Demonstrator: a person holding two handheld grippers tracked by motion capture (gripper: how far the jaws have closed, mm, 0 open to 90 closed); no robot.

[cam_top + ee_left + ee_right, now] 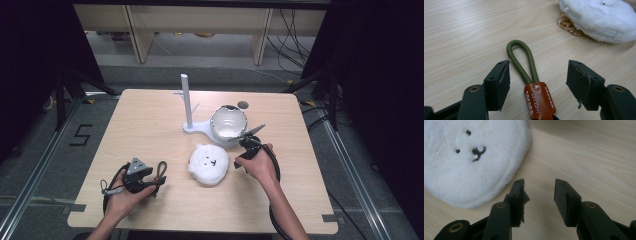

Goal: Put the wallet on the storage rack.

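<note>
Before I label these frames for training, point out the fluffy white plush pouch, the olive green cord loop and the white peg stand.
fluffy white plush pouch (209, 164), high view, middle of face
olive green cord loop (522, 60), left gripper view, left strand
white peg stand (186, 102), high view, upright post

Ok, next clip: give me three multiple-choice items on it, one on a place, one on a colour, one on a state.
1. Where does the rope loop lie?
A. between the left tool's jaws
B. on the white stand
C. inside the bowl

2. What colour is the loop's leather tab?
A. blue
B. orange-brown
C. white

3. How do the right tool's jaws stand?
A. clamped on the plush pouch
B. apart, nothing between
C. shut on the bowl

1 A: cord runs between the jaws, untouched.
2 B: stitched orange-brown tab.
3 B: bare table shows between them.
</note>
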